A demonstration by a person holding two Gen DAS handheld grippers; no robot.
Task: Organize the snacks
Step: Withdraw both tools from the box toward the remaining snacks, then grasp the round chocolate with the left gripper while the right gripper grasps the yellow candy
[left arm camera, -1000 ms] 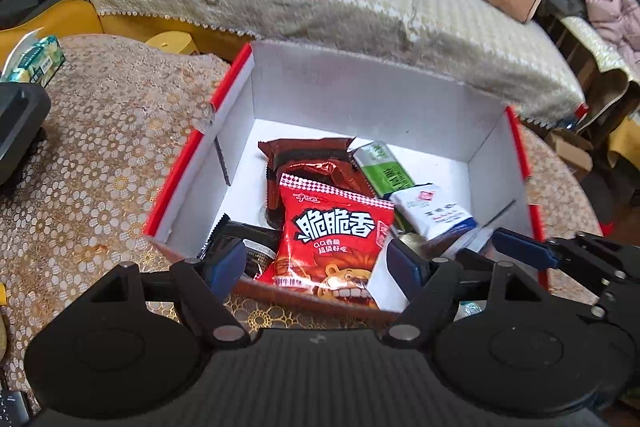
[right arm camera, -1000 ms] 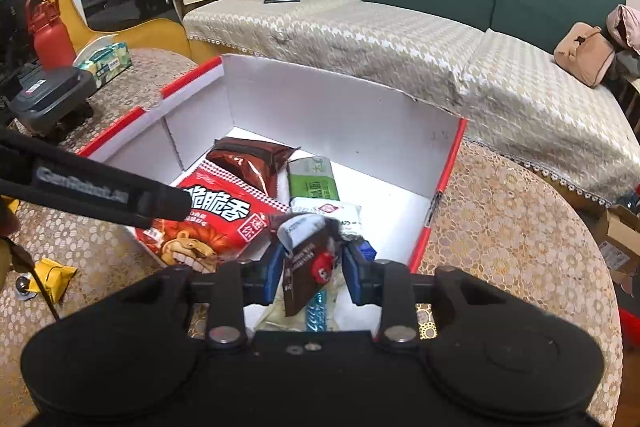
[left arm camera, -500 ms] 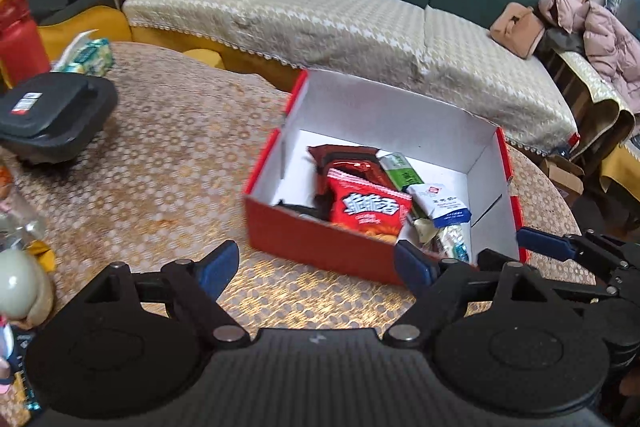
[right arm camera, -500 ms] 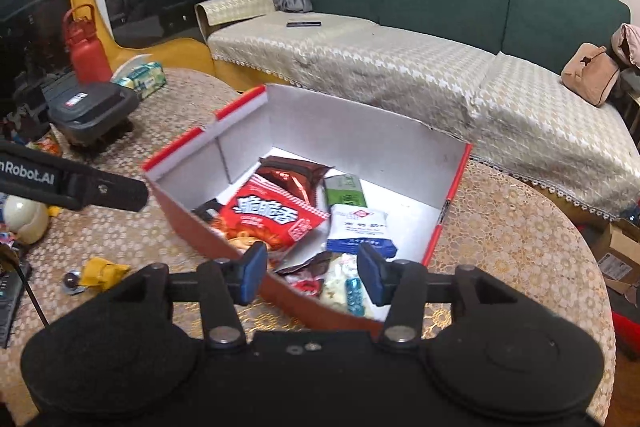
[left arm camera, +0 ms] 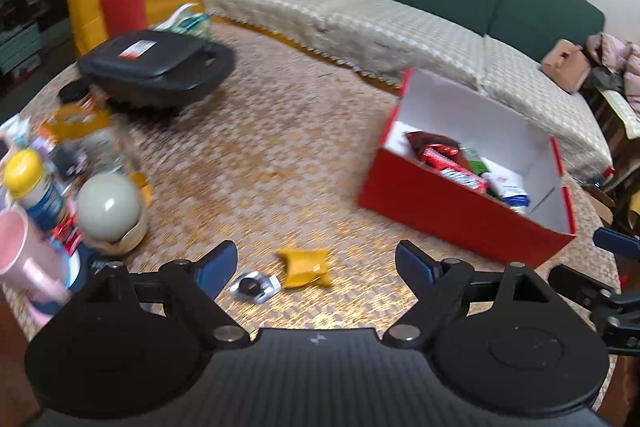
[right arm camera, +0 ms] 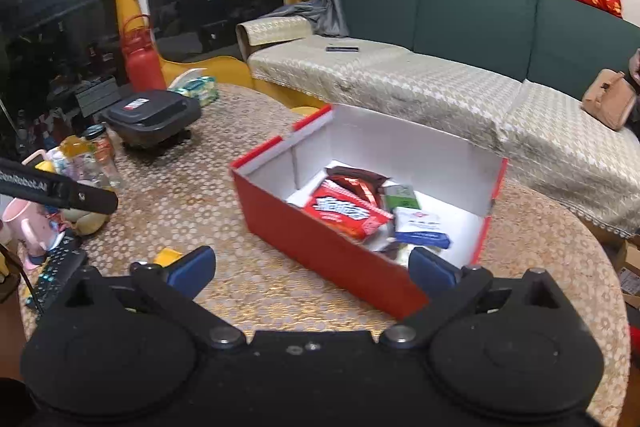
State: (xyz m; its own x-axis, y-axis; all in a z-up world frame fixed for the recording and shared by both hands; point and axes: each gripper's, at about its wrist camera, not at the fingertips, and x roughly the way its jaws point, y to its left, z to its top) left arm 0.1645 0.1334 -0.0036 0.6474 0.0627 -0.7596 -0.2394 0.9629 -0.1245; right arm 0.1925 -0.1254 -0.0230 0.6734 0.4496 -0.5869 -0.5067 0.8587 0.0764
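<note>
A red box (left arm camera: pixel 460 215) with white inner walls stands on the round table and holds several snack packets, among them a red packet (right arm camera: pixel 344 211), a dark brown one, a green one and a white-blue one (right arm camera: pixel 420 227). It also shows in the right wrist view (right arm camera: pixel 320 243). My left gripper (left arm camera: pixel 316 269) is open and empty, low over the table left of the box. A small yellow packet (left arm camera: pixel 306 267) and a small clear-wrapped dark item (left arm camera: pixel 254 287) lie between its fingers. My right gripper (right arm camera: pixel 312 267) is open and empty in front of the box.
At the table's left stand bottles, a pink cup (left arm camera: pixel 28 259), a pale round object (left arm camera: pixel 108 207) and a black lidded appliance (left arm camera: pixel 156 67). A red flask (right arm camera: pixel 140 63) and tissue pack (right arm camera: pixel 196 87) stand behind. A green sofa (right arm camera: pixel 460 27) lies beyond the table.
Both grippers have pulled back and away from the box. The right gripper let go of a dark packet into the box and opened. The left view has swung left, showing loose items on the table.
</note>
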